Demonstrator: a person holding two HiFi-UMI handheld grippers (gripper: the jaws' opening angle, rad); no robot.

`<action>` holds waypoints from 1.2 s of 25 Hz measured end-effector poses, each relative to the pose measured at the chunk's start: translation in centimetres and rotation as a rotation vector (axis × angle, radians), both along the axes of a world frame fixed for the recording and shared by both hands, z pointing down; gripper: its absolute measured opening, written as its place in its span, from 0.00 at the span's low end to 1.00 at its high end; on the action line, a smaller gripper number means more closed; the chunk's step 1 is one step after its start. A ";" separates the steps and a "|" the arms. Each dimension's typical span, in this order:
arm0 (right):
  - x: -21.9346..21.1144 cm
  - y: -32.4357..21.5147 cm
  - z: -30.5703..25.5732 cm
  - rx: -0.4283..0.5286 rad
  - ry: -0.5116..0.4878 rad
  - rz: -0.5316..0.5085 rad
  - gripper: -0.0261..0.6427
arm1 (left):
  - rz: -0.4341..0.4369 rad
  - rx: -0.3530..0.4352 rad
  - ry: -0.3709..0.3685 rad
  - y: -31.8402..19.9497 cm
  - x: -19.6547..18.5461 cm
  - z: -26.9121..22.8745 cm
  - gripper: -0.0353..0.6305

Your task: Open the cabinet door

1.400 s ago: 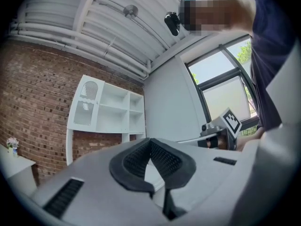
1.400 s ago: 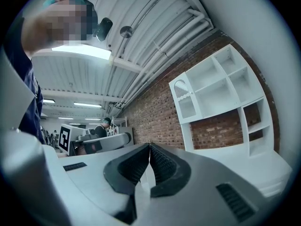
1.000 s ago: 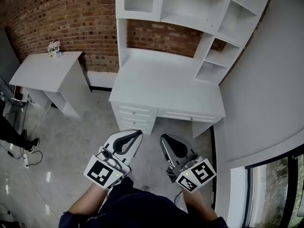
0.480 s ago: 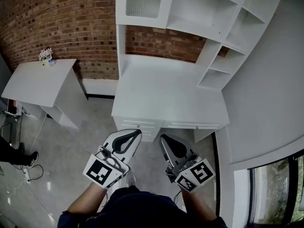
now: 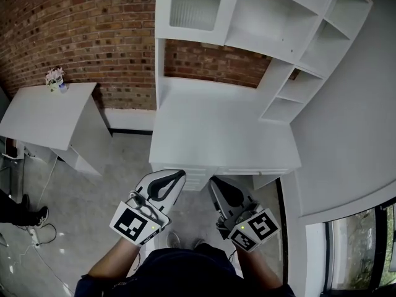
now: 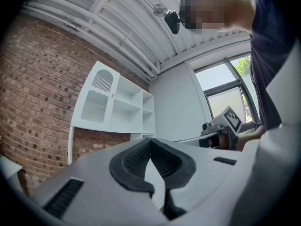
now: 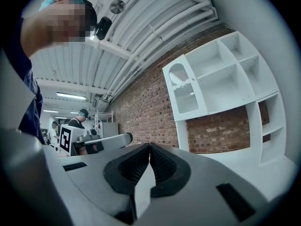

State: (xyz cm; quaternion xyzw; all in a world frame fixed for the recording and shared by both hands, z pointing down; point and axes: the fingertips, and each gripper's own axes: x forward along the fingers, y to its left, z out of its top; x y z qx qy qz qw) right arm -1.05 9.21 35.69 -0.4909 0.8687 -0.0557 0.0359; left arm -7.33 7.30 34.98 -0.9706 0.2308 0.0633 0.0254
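The left gripper (image 5: 178,175) and right gripper (image 5: 214,180) are closed on nothing, side by side before the smooth white desk (image 5: 216,125). Approach seems the step in hand — the cabinet door (image 5: 197,4), a white frame round ribbed frosted glass, sits high at the left end of the hutch (image 5: 272,14), well apart. Next, one gripper likely must rise, open and find the door's edge.

The left hand-held gripper (image 5: 178,174) and the right hand-held gripper (image 5: 214,180) are held side by side before the person's body, near each other but apart, both pointing forward and roughly level. Each has its jaws pressed together at the tips, with nothing between them. The left forearm (image 5: 111,263) and right forearm (image 5: 258,266) reach in from behind.
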 end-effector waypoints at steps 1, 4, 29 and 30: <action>-0.2 -0.3 0.0 0.001 0.001 0.000 0.07 | 0.000 0.000 0.000 -0.3 -0.2 0.0 0.06; -0.7 -1.3 -0.2 -0.003 0.001 -0.006 0.07 | -0.005 -0.002 0.009 -1.2 -0.7 -0.2 0.06; 5.0 -16.3 1.3 -0.043 -0.030 -0.125 0.07 | -0.105 -0.025 -0.022 -15.7 5.1 0.7 0.06; 5.6 -17.0 1.2 -0.045 -0.028 -0.132 0.07 | -0.105 -0.021 -0.015 -16.3 5.7 0.4 0.06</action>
